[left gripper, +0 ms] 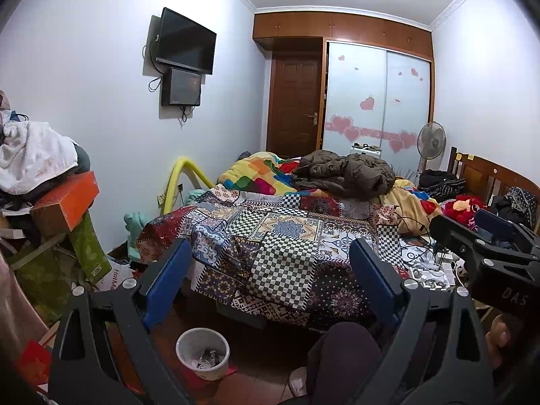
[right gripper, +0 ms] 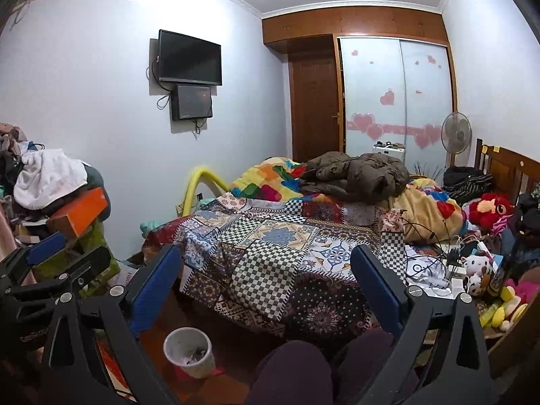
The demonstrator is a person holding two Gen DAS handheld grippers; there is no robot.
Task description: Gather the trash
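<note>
Sitting below left fingers (left gripper: 165, 290): wastebasket (left gripper: 202, 352)

I see blue pads on my black left gripper (left gripper: 270, 270) and right gripper (right gripper: 266, 276). The bedspread (left gripper: 287, 236) is a patchwork of black-and-white checks, dark red and blue florals. The waste bin (left gripper: 202, 354) is whitish and speckled. An orange box (left gripper: 67, 206) sits on a green one (left gripper: 89, 246). Pink hearts dot the pale wardrobe doors (left gripper: 374, 101).

Quantities: one waste bin (right gripper: 189, 352) on the floor, one bed (right gripper: 287, 263), two wall screens, the upper (right gripper: 190, 58) and the lower (right gripper: 191, 102). One standing fan (right gripper: 456, 134), one door (right gripper: 315, 108), two sliding wardrobe panels (right gripper: 371, 94).
</note>
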